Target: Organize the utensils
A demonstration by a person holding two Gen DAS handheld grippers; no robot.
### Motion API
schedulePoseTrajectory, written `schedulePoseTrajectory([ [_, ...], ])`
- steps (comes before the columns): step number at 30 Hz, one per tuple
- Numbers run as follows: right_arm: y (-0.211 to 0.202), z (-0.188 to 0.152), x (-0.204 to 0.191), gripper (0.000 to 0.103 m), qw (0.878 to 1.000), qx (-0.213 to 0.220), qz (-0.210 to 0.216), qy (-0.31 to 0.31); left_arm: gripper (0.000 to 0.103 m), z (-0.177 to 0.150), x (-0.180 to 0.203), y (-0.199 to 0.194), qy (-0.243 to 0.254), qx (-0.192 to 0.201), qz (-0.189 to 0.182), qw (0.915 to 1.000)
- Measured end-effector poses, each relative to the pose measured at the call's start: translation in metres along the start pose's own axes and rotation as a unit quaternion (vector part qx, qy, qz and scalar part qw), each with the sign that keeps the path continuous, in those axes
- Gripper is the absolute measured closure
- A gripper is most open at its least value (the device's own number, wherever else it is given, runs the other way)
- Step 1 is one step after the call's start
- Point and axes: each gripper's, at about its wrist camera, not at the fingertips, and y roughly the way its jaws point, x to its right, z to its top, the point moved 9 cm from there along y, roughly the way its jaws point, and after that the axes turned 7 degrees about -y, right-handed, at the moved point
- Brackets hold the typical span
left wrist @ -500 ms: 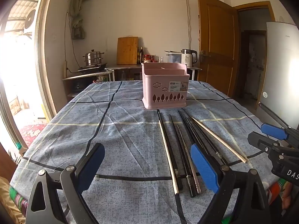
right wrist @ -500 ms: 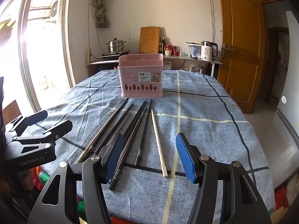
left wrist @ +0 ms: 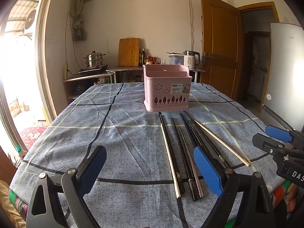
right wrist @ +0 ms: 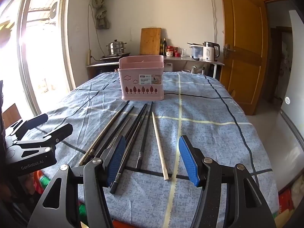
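A pink utensil basket (left wrist: pixel 167 88) with compartments stands upright mid-table; it also shows in the right wrist view (right wrist: pixel 142 80). Several chopsticks, black (left wrist: pixel 187 152) and pale wooden (left wrist: pixel 170 159), lie side by side on the cloth in front of it, pointing toward the basket. In the right wrist view the black ones (right wrist: pixel 136 131) lie left of a pale one (right wrist: pixel 159 148). My left gripper (left wrist: pixel 150 169) is open and empty above the near table edge, left of the chopsticks. My right gripper (right wrist: pixel 152 159) is open and empty, over the near ends of the chopsticks.
The table carries a blue checked cloth (left wrist: pixel 114 133). Behind it a counter holds a steamer pot (left wrist: pixel 94 61), a cutting board (left wrist: pixel 129 52), bottles and a kettle (left wrist: pixel 191 59). A wooden door (left wrist: pixel 218 47) and a fridge (left wrist: pixel 286 72) stand at the right.
Both grippers stay nearly still; the views shift only slightly. Nothing on the table has moved.
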Motion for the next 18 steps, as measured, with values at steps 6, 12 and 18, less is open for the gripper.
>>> schedulePoseTrajectory([
  [6, 0.0025, -0.0025, 0.0012, 0.044, 1.0, 0.001, 0.001, 0.005, 0.009, 0.0003, 0.0032, 0.0003, 0.001, -0.001, -0.002, 1.0],
  [12, 0.0026, -0.0026, 0.0009, 0.044, 1.0, 0.0, 0.001, 0.005, 0.009, -0.0003, 0.0036, 0.0006, -0.001, -0.003, -0.003, 1.0],
  [18, 0.0022, -0.0023, 0.0013, 0.044, 1.0, 0.001, 0.002, 0.005, 0.009, -0.0015, 0.0055, -0.0011, 0.002, 0.0, -0.005, 1.0],
])
